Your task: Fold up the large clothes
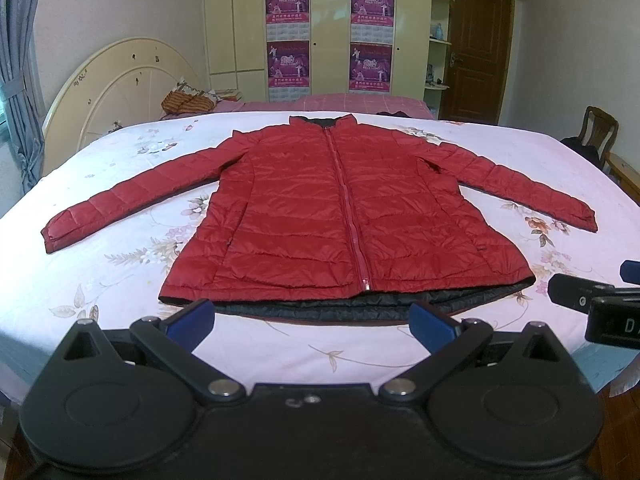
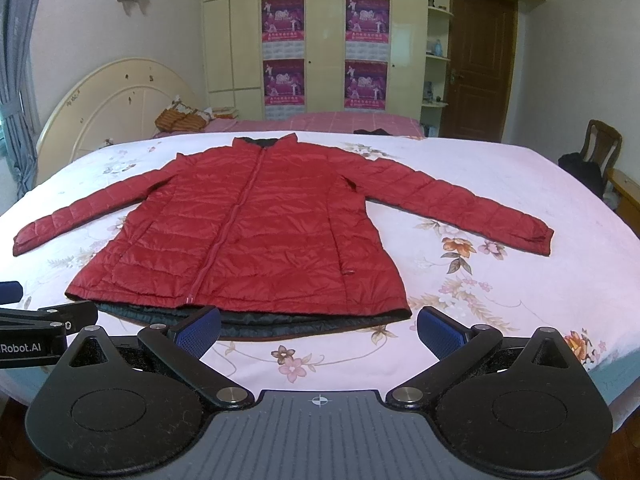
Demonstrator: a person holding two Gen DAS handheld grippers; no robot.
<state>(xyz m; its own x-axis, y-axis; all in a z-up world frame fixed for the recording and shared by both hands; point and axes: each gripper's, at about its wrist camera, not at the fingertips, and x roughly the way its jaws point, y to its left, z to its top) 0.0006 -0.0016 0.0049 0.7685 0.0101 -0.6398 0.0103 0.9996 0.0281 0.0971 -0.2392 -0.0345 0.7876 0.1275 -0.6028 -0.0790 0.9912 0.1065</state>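
Note:
A red quilted jacket (image 1: 320, 208) lies flat and zipped, front up, on the floral bed sheet (image 1: 120, 272), both sleeves spread outward; its dark lining shows along the near hem. It also shows in the right wrist view (image 2: 248, 236). My left gripper (image 1: 312, 322) is open and empty, just short of the hem, above the sheet. My right gripper (image 2: 320, 330) is open and empty, near the hem's right half. Each gripper appears at the edge of the other's view: the right one at the right edge (image 1: 592, 300), the left one at the left edge (image 2: 44, 320).
A cream headboard (image 1: 120, 84) stands at the back left, with a striped bag (image 1: 188, 102) and a pink checked blanket (image 1: 352, 102) beyond the jacket. A wardrobe (image 1: 328, 28) with posters, a brown door (image 1: 476, 52) and a wooden chair (image 1: 596, 132) lie behind.

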